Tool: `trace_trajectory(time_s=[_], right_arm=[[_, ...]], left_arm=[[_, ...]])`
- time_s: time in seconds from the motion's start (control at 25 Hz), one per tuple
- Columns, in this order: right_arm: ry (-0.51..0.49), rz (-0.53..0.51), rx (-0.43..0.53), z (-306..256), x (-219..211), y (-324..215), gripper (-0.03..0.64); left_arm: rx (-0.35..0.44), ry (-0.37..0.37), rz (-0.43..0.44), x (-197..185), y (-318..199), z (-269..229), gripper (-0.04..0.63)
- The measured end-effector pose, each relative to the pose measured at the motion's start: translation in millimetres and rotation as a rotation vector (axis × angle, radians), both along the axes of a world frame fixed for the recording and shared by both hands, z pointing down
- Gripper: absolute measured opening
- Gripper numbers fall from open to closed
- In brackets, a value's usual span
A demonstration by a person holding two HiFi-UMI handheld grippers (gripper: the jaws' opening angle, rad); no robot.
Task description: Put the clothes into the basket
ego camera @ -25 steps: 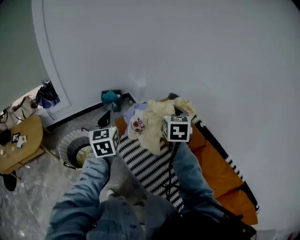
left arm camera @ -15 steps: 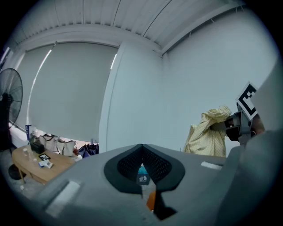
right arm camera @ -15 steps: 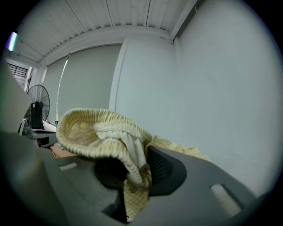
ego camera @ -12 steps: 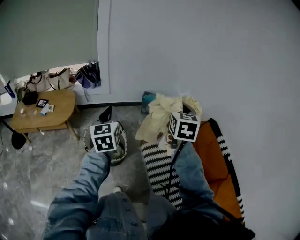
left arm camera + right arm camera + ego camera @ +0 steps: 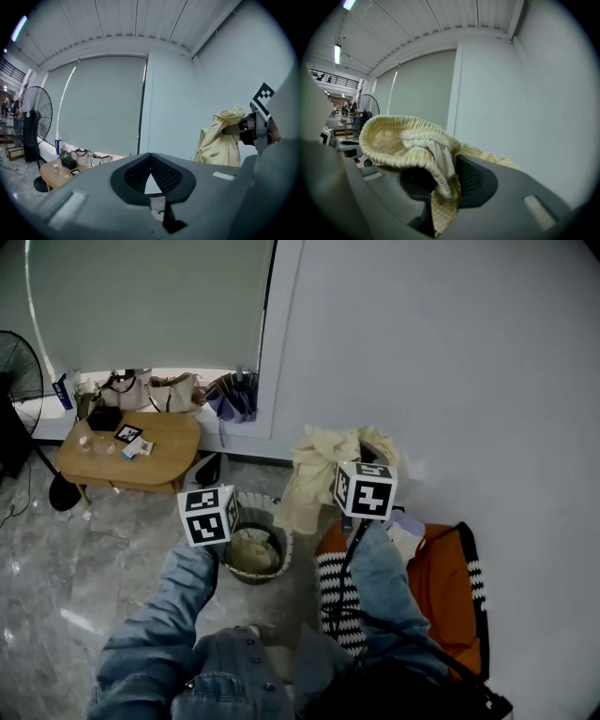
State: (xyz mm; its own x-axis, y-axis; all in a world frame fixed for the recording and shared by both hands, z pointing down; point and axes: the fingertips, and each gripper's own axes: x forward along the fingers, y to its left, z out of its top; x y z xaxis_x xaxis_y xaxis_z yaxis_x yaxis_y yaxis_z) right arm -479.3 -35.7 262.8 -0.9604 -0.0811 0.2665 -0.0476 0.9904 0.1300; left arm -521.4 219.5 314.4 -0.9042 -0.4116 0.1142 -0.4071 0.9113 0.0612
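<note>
Clenched in right gripper [image 5: 440, 185]: pale yellow checked cotton garment [image 5: 314, 474], held high to clear round woven basket [image 5: 284, 542]. Left gripper [image 5: 150, 158] closed, empty, kept aside.

We are seeing a table [image 5: 173, 451] sitting at upper left, a fan [image 5: 19, 367] standing at the left edge, a mat [image 5: 441, 592] lying at lower right.

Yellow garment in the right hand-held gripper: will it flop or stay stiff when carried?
Probably floppy: the yellow garment drapes in loose folds below the right hand-held gripper. Likely light, since one pinch at its ribbed edge carries it. It should slump into the basket.
</note>
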Motion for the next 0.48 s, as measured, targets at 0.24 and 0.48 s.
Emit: trace_trajectory(time_s=[0.24,0.48], right_arm=[[0.058,-0.094,-0.051,42,-41,51,0.098],[0.220,-0.142,-0.100,139,-81,100,0.100]], left_arm=[[-0.032,0.048,-0.063,-18,45,29,0.010],[-0.073,0.164,-0.096,-43,84,96,0.010]])
